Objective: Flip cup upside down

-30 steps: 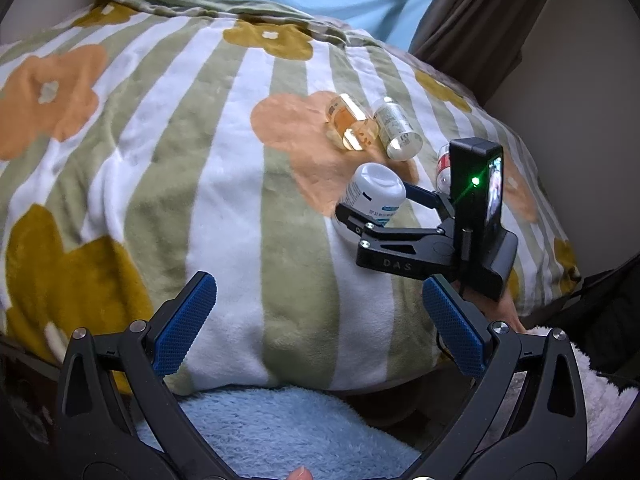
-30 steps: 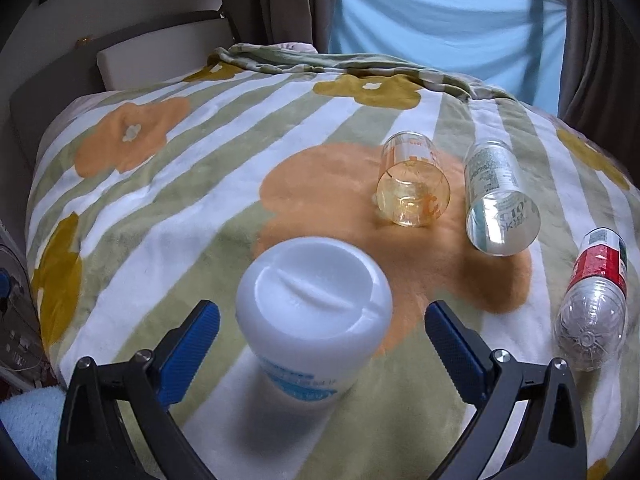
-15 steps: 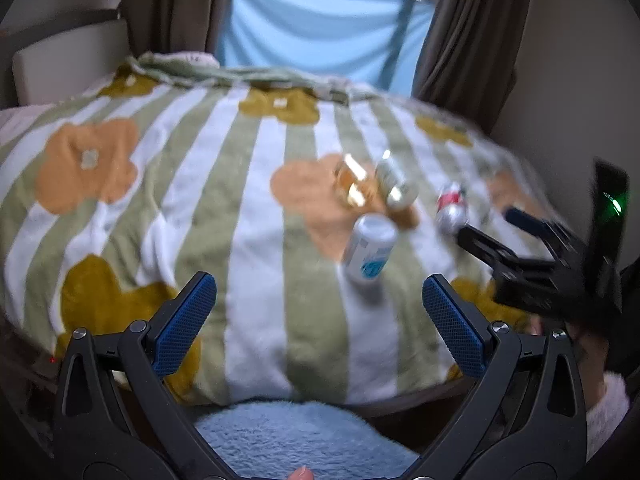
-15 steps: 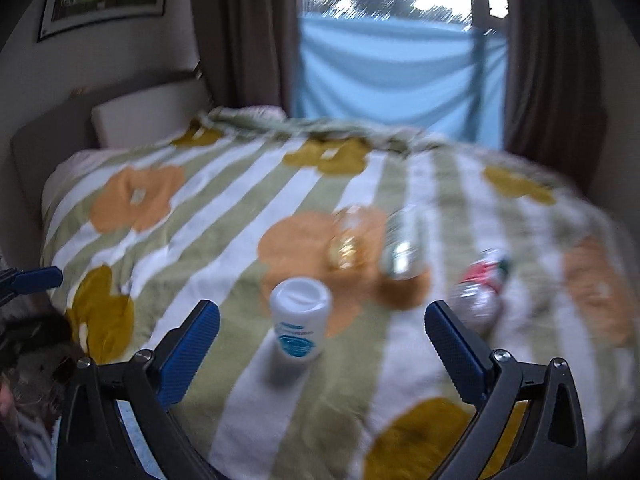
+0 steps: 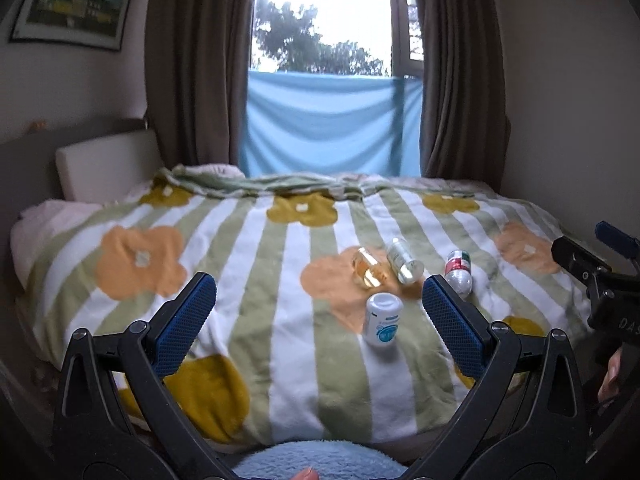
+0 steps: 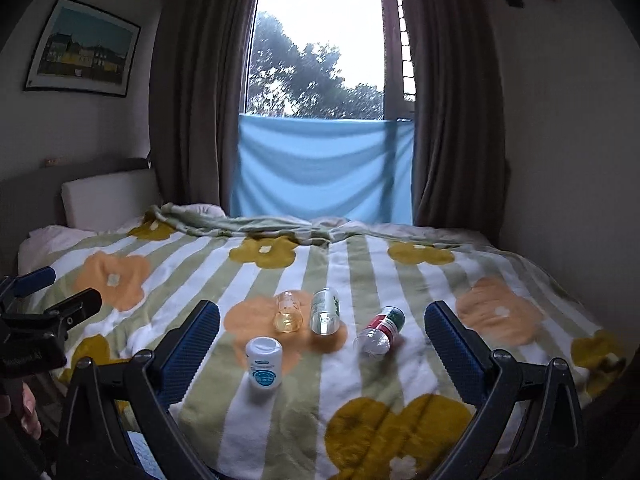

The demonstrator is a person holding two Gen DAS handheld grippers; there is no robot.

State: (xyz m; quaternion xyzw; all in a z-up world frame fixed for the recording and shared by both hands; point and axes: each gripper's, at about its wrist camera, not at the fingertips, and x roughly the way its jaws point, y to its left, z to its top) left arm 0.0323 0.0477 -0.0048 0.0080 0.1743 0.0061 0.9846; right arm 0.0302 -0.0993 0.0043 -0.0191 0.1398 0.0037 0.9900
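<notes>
white cup (image 6: 263, 363) stands inverted on blanket (image 6: 360, 280), apart from both empty tools.

I see a bed with a striped flower blanket (image 6: 360, 360). On it an amber glass (image 6: 289, 312), a clear bottle (image 6: 325, 312) and a red-label bottle (image 6: 380, 329) lie on their sides in a row. Far behind, brown curtains (image 6: 192, 100) frame a window (image 6: 320, 52) with a blue cloth (image 6: 324, 168) across its lower part. A framed picture (image 6: 82, 50) hangs on the left wall.
</notes>
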